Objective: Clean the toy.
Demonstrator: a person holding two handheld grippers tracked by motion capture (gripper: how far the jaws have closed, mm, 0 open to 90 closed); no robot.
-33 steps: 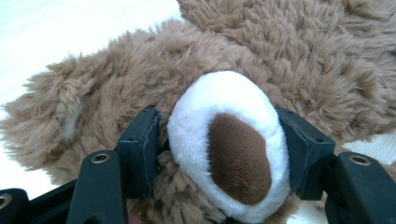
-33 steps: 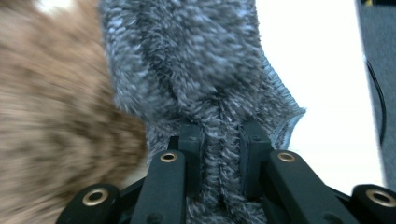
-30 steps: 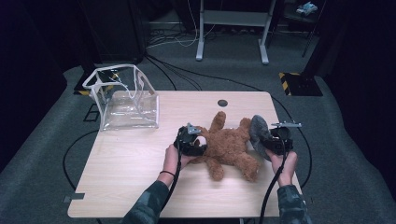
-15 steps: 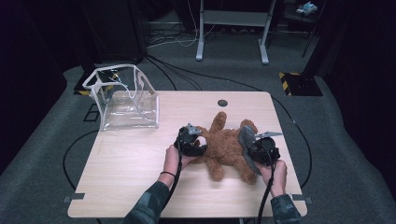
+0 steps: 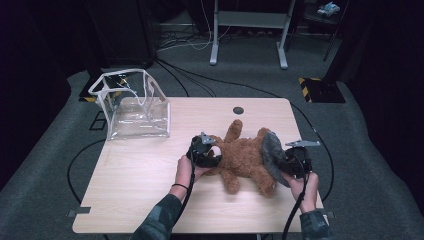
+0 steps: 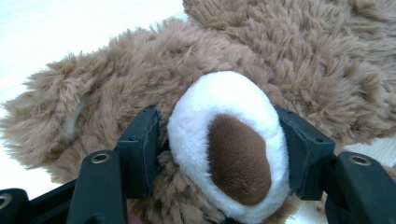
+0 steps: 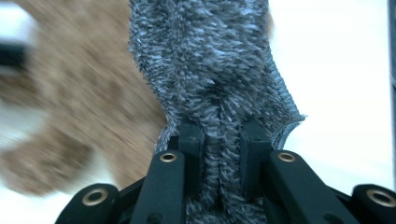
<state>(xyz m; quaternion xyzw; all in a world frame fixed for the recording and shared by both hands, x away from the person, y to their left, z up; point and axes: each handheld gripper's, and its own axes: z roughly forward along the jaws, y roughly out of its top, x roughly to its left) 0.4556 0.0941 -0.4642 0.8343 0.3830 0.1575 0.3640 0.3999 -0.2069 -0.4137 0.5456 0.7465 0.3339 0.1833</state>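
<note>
The teddy bear is shaggy mid-brown; its paw shows a white plush pad with a dark brown oval patch. The cloth is fuzzy grey flecked with lighter grey. Both grippers, left and right, are black with brass-coloured rivets. The table is pale wood grain, and near its far left corner the bag is clear with white trim

My right gripper has shifted left and back — the fuzzy grey fabric piece now sits against the brown plush teddy bear.
</note>
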